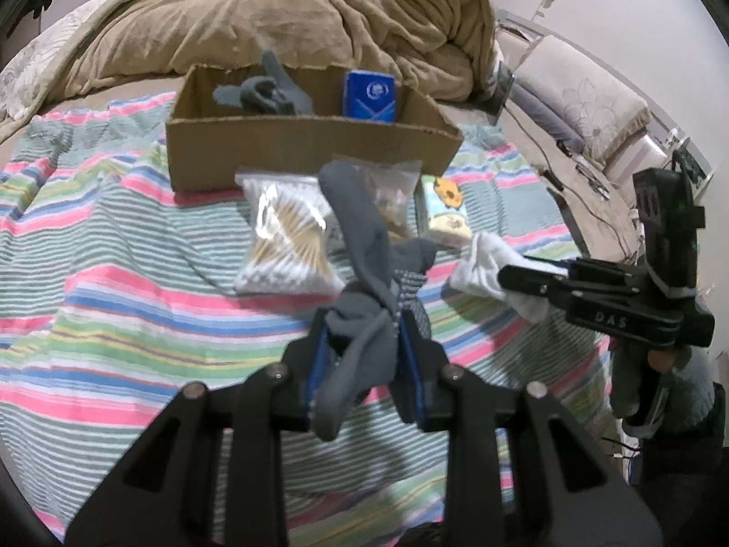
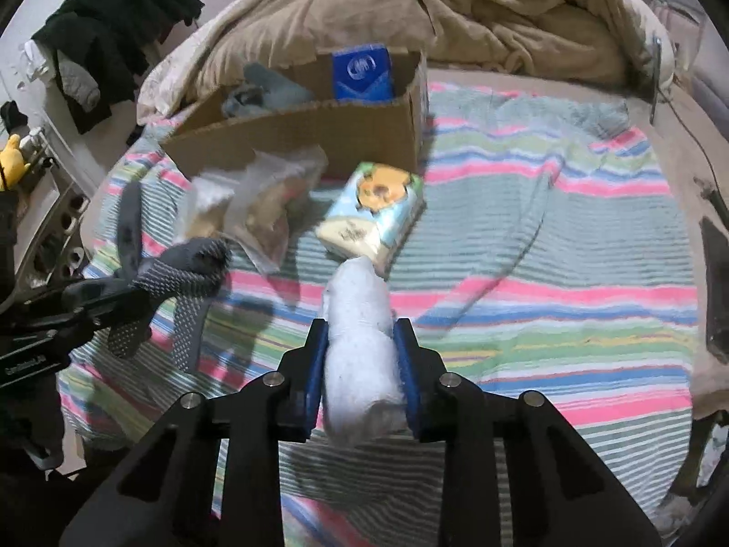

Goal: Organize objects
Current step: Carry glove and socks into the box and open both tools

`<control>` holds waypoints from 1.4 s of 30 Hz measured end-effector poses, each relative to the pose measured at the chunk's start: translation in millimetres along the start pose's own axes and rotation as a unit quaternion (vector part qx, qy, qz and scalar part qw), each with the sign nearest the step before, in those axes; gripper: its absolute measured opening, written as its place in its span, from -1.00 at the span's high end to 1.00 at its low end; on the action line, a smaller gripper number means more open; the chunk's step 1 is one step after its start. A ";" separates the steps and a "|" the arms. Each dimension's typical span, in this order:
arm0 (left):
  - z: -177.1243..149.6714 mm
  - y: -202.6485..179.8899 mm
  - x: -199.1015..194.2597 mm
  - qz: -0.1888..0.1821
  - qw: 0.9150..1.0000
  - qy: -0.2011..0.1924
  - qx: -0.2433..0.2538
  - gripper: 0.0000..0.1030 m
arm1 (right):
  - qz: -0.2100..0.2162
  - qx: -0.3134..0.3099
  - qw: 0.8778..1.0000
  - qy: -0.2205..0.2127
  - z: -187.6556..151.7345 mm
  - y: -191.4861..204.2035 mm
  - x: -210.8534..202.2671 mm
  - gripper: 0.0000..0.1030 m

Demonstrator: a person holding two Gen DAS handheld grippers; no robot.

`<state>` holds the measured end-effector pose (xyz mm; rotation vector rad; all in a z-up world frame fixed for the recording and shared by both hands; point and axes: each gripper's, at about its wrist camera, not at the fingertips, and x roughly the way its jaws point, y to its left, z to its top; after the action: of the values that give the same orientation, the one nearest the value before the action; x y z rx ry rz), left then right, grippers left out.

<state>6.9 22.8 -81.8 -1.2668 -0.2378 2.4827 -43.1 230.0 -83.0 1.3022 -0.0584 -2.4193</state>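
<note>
My left gripper (image 1: 362, 319) is shut on a grey sock (image 1: 369, 250) with white grip dots, held above the striped blanket; it also shows in the right wrist view (image 2: 177, 273). My right gripper (image 2: 360, 323) is shut on a rolled white sock (image 2: 360, 342), which also shows in the left wrist view (image 1: 487, 269). A cardboard box (image 1: 310, 146) stands on the bed behind; it holds grey socks (image 1: 264, 89) and a blue packet (image 1: 369, 93). A bag of cotton swabs (image 1: 282, 237), a clear bag of snacks (image 1: 392, 200) and a tissue pack (image 2: 371, 212) lie before the box.
A striped blanket (image 2: 546, 246) covers the bed. A crumpled tan duvet (image 1: 273, 13) is piled behind the box. Dark clothes (image 2: 114, 32) hang at the left. Pillows (image 1: 583, 100) and cables lie at the right.
</note>
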 end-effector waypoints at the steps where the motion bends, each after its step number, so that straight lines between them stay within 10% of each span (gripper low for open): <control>1: 1.6 0.5 -3.9 -0.001 1.000 -0.004 0.000 0.42 | 0.002 -0.001 1.000 -0.006 3.5 1.8 -4.8 0.40; 42: 95.0 55.8 -50.4 0.023 0.994 -0.108 -0.016 0.45 | 0.020 -0.036 0.995 -0.089 102.1 26.6 -29.8 0.40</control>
<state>-55.0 -47.2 -4.8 -1.0242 -0.3061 2.6670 -102.8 201.3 4.5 1.0417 -0.0459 -2.4728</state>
